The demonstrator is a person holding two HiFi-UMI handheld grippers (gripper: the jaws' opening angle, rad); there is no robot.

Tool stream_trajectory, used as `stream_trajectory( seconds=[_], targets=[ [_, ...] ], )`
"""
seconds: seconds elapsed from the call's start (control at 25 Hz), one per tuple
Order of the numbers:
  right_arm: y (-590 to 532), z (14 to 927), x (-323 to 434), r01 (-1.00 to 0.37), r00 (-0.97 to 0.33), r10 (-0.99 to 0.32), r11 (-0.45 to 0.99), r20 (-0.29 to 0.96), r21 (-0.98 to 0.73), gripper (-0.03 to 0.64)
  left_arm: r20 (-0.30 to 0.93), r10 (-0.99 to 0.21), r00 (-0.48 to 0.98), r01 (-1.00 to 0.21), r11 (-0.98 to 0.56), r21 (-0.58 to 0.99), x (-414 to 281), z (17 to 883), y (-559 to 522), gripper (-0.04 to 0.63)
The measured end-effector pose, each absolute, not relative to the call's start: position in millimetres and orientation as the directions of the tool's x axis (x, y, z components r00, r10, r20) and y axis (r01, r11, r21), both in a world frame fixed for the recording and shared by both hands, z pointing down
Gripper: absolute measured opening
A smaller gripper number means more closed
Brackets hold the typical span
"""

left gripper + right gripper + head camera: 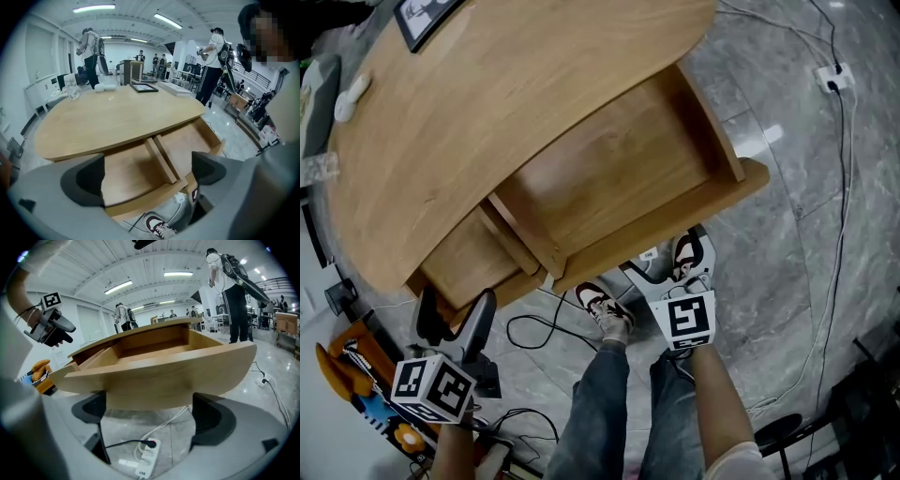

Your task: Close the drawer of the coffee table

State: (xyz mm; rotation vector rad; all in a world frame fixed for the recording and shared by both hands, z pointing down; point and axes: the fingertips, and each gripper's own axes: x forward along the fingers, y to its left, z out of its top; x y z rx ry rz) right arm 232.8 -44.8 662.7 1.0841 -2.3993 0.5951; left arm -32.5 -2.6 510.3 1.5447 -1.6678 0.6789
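The oval wooden coffee table (487, 112) has its drawer (619, 178) pulled far out. The drawer has two bare compartments and a curved front panel (675, 220). My right gripper (661, 272) is open just in front of that panel. In the right gripper view the panel (159, 376) fills the space ahead of the right gripper (150, 413), and I cannot tell if they touch. My left gripper (453, 319) is open and holds nothing, off the drawer's left end. In the left gripper view the left gripper (147, 176) looks down into the drawer (136, 171).
A picture frame (422, 14) and small items lie on the far tabletop. A power strip (145, 458) and cables (534, 328) lie on the floor under the drawer, by the person's shoes (605, 309). Orange items (356, 375) sit at the left. People stand far behind.
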Motion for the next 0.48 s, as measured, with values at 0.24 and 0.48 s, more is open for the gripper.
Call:
stream_trajectory(
  seconds=[0.24,0.48],
  targets=[
    [-51,655,231,-0.757,-0.619,-0.591,0.624,0.517,-0.193,0.588,0.818,-0.575,0.007,-0.981,0.153,0.116,-43,518,9,0.574],
    [-51,655,232,-0.757,-0.616,-0.566,0.617,0.548,-0.214,0.588,0.828,-0.561,-0.002,-0.979,0.171,0.113,-53,523,14,0.574]
  ],
)
